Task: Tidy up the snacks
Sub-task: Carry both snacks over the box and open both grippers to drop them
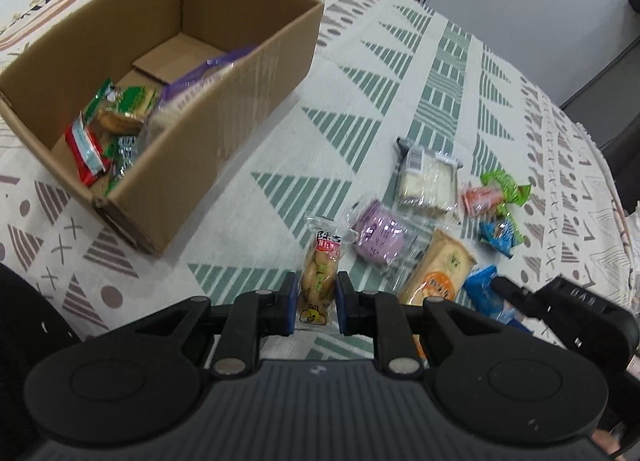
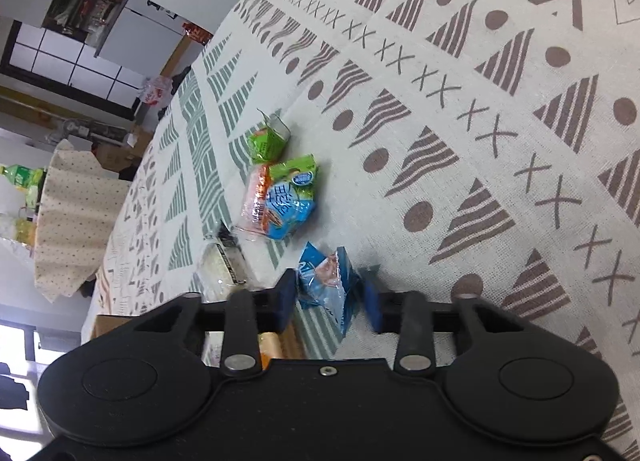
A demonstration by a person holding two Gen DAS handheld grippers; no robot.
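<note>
Two claws in my views, both gripping. My left claw (image 1: 316, 303) clamps a clear packet of yellow-brown snacks (image 1: 319, 279) with red-and-white Chinese print, illegible, held near the brown cardboard box (image 1: 240, 109). My right claw (image 2: 330, 299) pinches a crinkled blue packet (image 2: 326, 281) over the patterned counter (image 2: 480, 101); its lettering is unreadable.

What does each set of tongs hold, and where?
Left tongs: clear yellow snack packet, at its lower half. Right tongs: blue packet, across its middle.
</note>
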